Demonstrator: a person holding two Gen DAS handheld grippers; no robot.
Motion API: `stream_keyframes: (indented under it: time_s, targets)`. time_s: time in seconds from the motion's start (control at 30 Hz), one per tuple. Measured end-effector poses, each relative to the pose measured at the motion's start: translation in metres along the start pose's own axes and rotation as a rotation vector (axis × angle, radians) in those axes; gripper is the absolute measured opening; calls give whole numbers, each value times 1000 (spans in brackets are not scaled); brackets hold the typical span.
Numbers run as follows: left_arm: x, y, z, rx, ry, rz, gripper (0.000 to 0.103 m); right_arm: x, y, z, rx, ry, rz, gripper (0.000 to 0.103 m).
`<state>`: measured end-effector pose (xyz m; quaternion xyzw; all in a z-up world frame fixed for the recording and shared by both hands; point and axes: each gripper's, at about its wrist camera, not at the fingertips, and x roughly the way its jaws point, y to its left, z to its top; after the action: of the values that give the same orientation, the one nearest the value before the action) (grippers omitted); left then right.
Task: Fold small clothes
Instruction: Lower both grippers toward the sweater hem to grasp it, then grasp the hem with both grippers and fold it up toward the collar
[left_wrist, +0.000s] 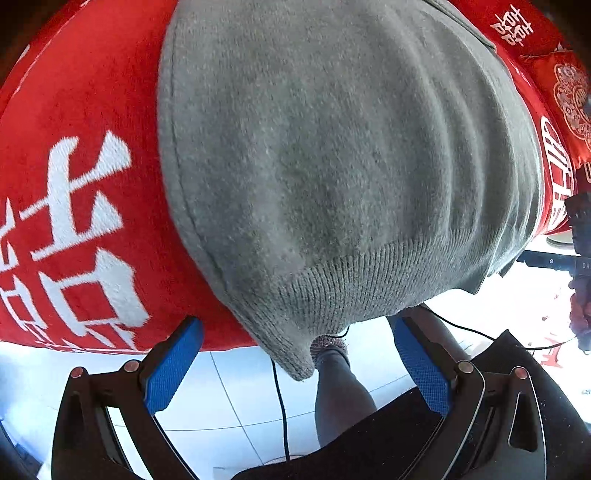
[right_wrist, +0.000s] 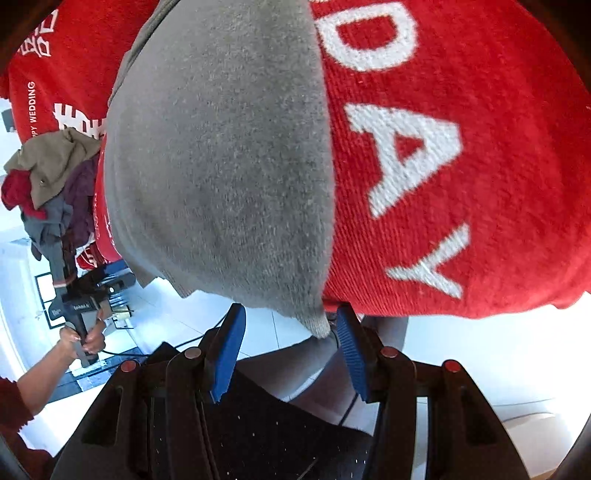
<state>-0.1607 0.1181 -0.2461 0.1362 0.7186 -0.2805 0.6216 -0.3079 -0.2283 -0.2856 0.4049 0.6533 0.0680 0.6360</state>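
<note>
your left claw (left_wrist: 295, 369) and right claw (right_wrist: 284, 354), both released, flank the hem corners of the grey sweater (left_wrist: 332, 166) lying on the red-clothed surface (left_wrist: 92, 110), seemingly ready to pinch for a fold.

The sweater (left_wrist: 332, 166) lies on the cloth (left_wrist: 81, 203) that covers the surface. Its bottom corners hang over the near edge, above the floor (left_wrist: 240, 387). A pile of clothes (right_wrist: 51, 184) sits to the sweater's left.
</note>
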Motion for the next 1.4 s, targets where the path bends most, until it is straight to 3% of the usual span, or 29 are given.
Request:
stream_keyframes:
  time_s: [0.2,0.37,0.43,0.5,0.53,0.57,0.6,0.87,1.1,1.27,1.4]
  targets:
    - [-11,-1,-6,-19,-46,-175,103,8,16,-1,-59,6,80,57]
    - [-6,-8,-5,-17,-53,-159,103,14,11,3,-29,-6,96,57]
    - [-6,-13,-4,-22,-51,-147,96,16,7,2,-14,-11,109,57]
    - [-6,-12,-1,-20,-33,-114,68,14,4,-1,31,-22,137,51]
    - [-5,-12,-1,-13,-21,-95,58,12,0,-2,75,-30,179,27]
    - [-3,-14,0,-6,-8,-100,26,8,-2,-5,105,-39,211,6]
    - [-2,-13,0,-1,11,-137,9,6,-4,-6,124,-48,238,6]
    - [-41,-13,5,-27,-59,-321,9,-22,15,-12,136,-117,404,6]
    - [-101,-10,43,-121,-207,-435,9,-75,38,10,146,-262,600,5]
    - [-143,6,94,-172,-315,-445,9,-122,67,59,88,-349,699,5]
    - [-178,24,148,-205,-407,-432,9,-163,86,121,36,-399,744,5]
